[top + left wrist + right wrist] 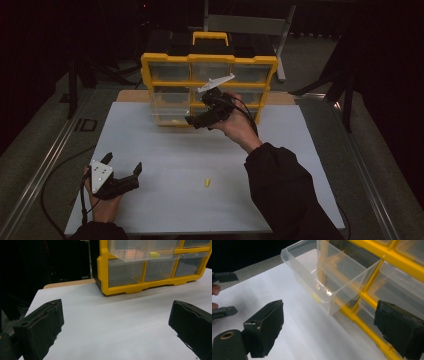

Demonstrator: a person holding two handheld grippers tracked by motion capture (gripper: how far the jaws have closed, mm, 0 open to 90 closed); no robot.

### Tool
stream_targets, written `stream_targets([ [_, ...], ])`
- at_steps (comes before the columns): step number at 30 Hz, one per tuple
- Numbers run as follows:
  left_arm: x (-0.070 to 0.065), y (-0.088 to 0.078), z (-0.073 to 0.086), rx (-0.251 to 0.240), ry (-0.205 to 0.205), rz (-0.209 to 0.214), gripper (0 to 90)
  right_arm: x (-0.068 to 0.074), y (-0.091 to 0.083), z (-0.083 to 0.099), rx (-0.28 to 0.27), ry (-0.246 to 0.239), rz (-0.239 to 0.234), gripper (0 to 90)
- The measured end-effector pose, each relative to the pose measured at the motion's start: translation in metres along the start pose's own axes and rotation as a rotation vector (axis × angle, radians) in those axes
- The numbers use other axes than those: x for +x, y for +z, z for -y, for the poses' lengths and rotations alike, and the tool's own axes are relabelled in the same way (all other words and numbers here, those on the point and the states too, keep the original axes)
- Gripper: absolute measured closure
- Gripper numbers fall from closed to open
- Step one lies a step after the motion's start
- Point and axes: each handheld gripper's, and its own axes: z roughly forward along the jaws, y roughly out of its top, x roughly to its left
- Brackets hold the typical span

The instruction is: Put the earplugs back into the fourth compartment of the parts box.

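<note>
A yellow organiser (210, 58) with clear drawers stands at the back of the white board. Its lower left drawer (169, 116) is pulled out, and a small yellow piece (315, 297) lies inside it; this piece (154, 255) also shows in the left gripper view. My right gripper (202, 110) hovers open just right of that drawer (322, 277), holding nothing. A second small yellow piece (206, 182) lies loose on the board, nearer the front. My left gripper (123, 163) rests open at the front left corner, empty, facing the organiser (125, 287).
The white board (165, 150) lies on a grey table with metal rails along both sides. A metal frame (247, 22) stands behind the organiser. A cable trails from the left gripper off the board's left edge.
</note>
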Motion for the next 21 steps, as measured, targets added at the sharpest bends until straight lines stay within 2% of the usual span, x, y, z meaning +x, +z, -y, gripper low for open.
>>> stream_targets([
  [21, 0.000, 0.000, 0.000, 0.003, 0.003, 0.000, 0.8, 0.008, 0.000, 0.038, 0.054, -0.039, -0.011, 8.6],
])
